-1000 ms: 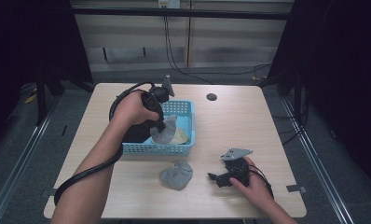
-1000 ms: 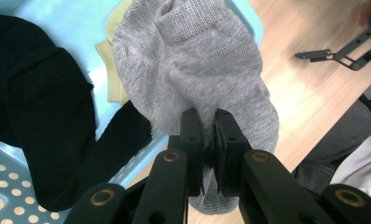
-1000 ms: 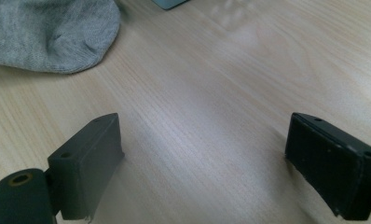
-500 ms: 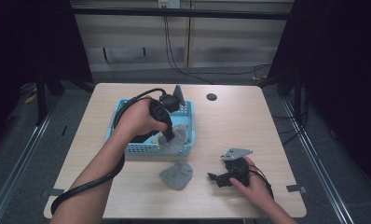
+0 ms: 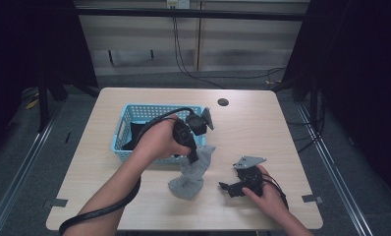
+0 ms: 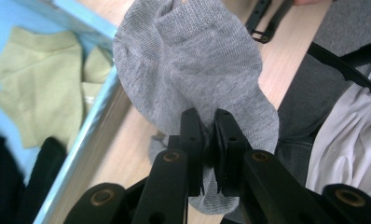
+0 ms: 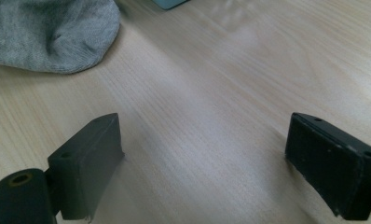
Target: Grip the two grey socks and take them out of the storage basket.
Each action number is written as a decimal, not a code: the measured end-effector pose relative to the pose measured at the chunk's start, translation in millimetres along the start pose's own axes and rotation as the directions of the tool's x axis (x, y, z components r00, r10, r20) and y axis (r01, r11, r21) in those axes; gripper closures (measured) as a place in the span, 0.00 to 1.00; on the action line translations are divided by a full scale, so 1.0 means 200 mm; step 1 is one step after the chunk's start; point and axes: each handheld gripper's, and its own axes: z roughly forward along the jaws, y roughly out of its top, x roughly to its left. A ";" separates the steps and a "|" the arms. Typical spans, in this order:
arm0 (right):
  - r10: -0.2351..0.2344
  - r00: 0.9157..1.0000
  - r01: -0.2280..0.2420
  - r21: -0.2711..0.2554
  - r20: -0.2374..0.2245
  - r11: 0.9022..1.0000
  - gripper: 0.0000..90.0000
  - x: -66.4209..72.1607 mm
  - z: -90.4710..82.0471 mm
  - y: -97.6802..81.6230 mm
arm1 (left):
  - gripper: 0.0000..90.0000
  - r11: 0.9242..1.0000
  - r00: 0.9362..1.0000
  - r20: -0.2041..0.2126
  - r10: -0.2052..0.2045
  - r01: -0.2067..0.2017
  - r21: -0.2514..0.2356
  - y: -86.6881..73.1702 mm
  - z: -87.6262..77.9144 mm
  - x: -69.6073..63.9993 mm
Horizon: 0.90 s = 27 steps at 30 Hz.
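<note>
In the high view the left claw (image 5: pixel 196 160) hangs a grey sock (image 5: pixel 198 164) just off the front edge of the blue basket (image 5: pixel 127 118), its lower end meeting a second grey sock (image 5: pixel 185 187) heaped on the tabletop (image 5: pixel 282 132). The right claw (image 5: pixel 231 188) rests low on the tabletop near that heap. The risk here, as I judge it, is that the dangling sock lands crumpled on the other or catches the basket rim. The left gripper view shows the grip that the high view cannot: the jaws are pinched shut on a thin fold at the hanging grey sock's (image 6: pixel 193 79) edge, so a slight hold could slip. It also reveals green socks (image 6: pixel 39 84) lying inside the basket (image 6: pixel 97 116). The right gripper view shows its jaws spread wide with nothing between them, bare wood beneath, and the heaped sock's (image 7: pixel 48 37) toe well ahead; a careless sweep could drag it.
</note>
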 end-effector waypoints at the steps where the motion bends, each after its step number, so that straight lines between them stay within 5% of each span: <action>1: 0.000 1.000 0.000 0.000 0.000 1.000 0.12 0.00 0.00 0.00 | 0.93 1.000 1.000 0.003 0.008 -0.008 0.000 0.00 0.01 -0.01; 10: 0.002 1.000 -0.002 0.001 0.000 1.000 0.12 0.00 0.00 0.00 | 0.93 0.999 0.998 0.019 0.051 -0.052 0.003 0.00 0.14 -0.07; 23: 0.000 1.000 0.000 0.001 0.001 1.000 0.12 0.00 0.00 0.00 | 0.90 0.997 0.998 0.036 0.058 -0.059 0.046 -0.05 0.35 -0.09; 27: 0.003 1.000 -0.003 0.003 0.001 1.000 0.12 0.00 0.00 0.00 | 0.73 0.999 0.999 0.044 0.029 -0.030 0.024 -0.06 0.38 -0.07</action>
